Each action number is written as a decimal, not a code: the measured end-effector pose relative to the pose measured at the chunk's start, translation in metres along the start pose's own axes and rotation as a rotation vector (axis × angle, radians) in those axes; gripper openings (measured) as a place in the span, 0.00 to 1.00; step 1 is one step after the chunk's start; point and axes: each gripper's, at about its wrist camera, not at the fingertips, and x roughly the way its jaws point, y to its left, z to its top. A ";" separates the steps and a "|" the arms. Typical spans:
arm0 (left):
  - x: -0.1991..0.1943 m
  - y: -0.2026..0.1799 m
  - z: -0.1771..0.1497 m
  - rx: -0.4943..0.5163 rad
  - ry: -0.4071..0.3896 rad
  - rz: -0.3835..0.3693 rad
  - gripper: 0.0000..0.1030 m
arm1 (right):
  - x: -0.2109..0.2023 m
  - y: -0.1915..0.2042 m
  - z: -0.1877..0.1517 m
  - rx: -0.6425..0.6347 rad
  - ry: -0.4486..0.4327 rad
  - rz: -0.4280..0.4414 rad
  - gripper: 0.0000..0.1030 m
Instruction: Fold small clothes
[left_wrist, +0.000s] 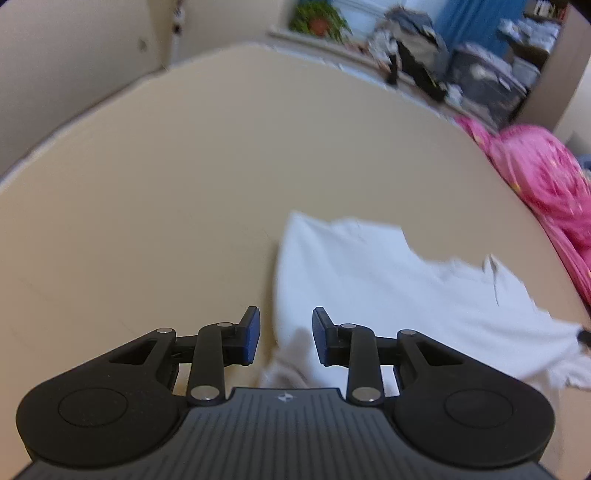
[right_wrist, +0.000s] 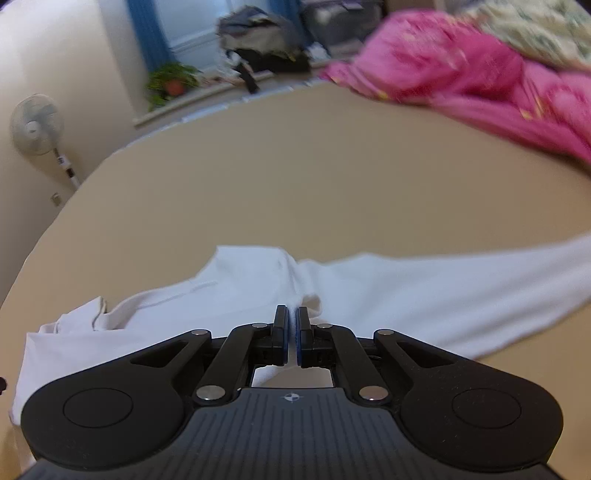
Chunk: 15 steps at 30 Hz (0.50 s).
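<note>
fingers first: the right gripper (right_wrist: 291, 338) has its blue pads pinched together on a fold of the white garment (right_wrist: 258, 295), with a sliver of white cloth showing between them. that pinch looks meant to lift or carry one edge of the cloth over, since the fabric bunches into a small ridge just ahead of the tips. the left gripper (left_wrist: 284, 336) stands partly apart with nothing between its pads; they hover over the near left edge of the white garment (left_wrist: 369, 280), one finger above bare surface and the other above cloth, which reads as lining up for a second grip rather than holding.

beyond the tips, the garment lies spread on the tan surface (right_wrist: 295, 177), one long part stretching off to the right in the right wrist view, a rumpled end with a seam to the left. it is not yet a neat fold, so i judge the task early.

farther off, a pink blanket (right_wrist: 461, 74) is heaped at the surface's far right edge, well apart from the garment. past the edge sit a potted plant (right_wrist: 171, 83), a pile of dark clothes (right_wrist: 258, 37) and a standing fan (right_wrist: 35, 123).
</note>
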 end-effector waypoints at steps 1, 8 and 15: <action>0.009 0.000 -0.002 0.014 0.045 0.007 0.34 | -0.001 -0.001 -0.001 0.008 -0.002 0.004 0.03; 0.024 0.021 -0.006 -0.013 0.105 0.216 0.30 | 0.018 -0.018 -0.006 0.047 0.106 -0.108 0.07; 0.022 0.026 -0.004 -0.057 0.082 0.043 0.34 | 0.015 -0.028 -0.004 0.149 0.082 0.008 0.13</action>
